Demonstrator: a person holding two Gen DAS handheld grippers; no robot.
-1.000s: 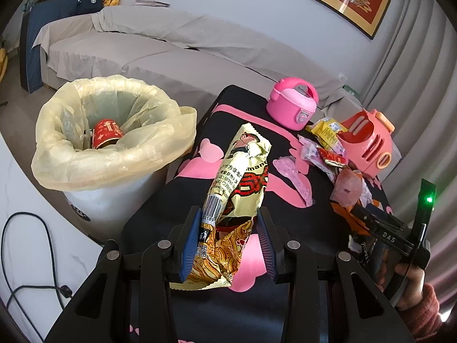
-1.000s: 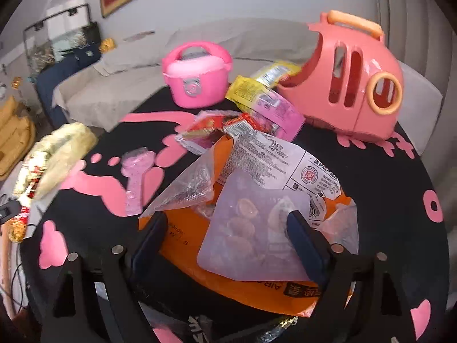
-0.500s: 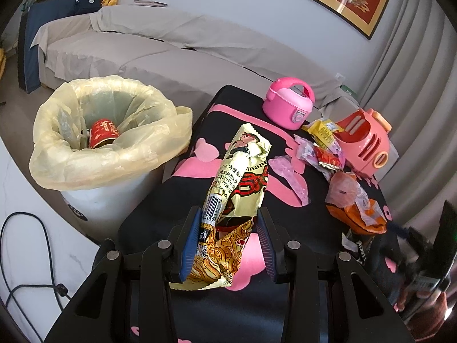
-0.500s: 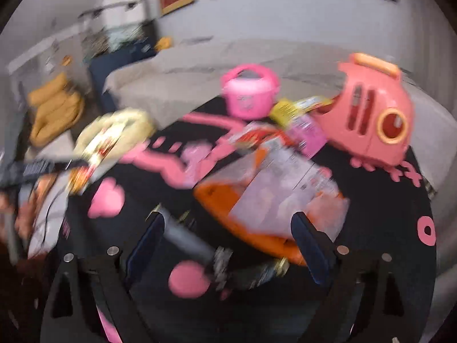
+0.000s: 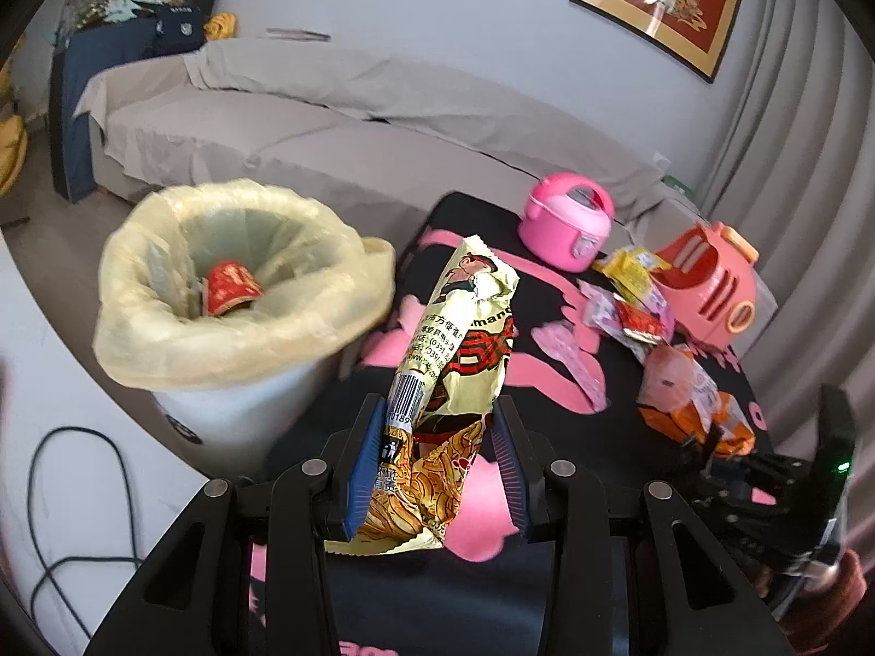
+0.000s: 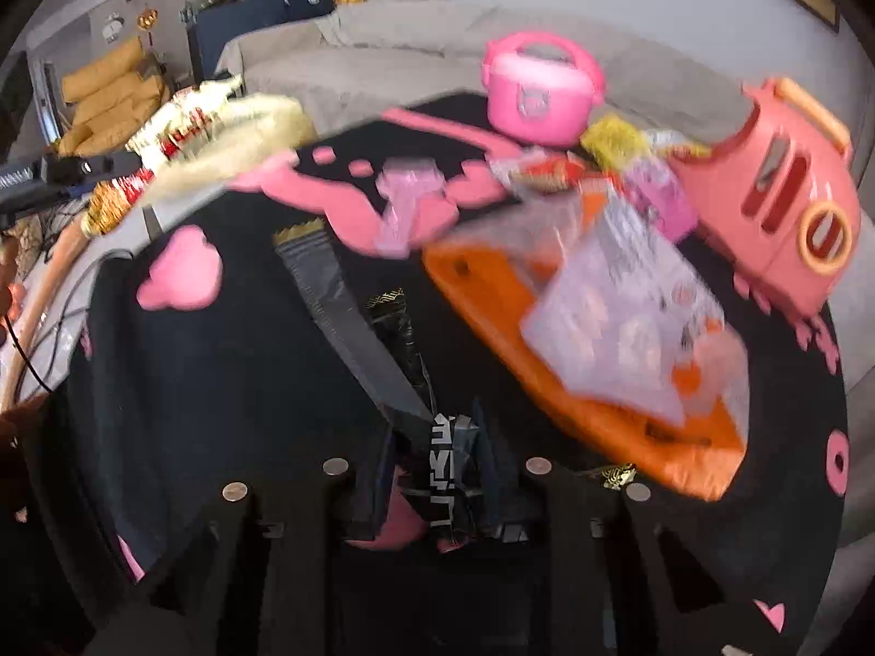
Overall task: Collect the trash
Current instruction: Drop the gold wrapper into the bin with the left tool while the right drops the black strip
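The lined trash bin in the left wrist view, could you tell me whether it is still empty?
No, a red cup already lies inside the lined trash bin, down against the bag.

Bright daylight, fisheye vignette, right view motion-blurred
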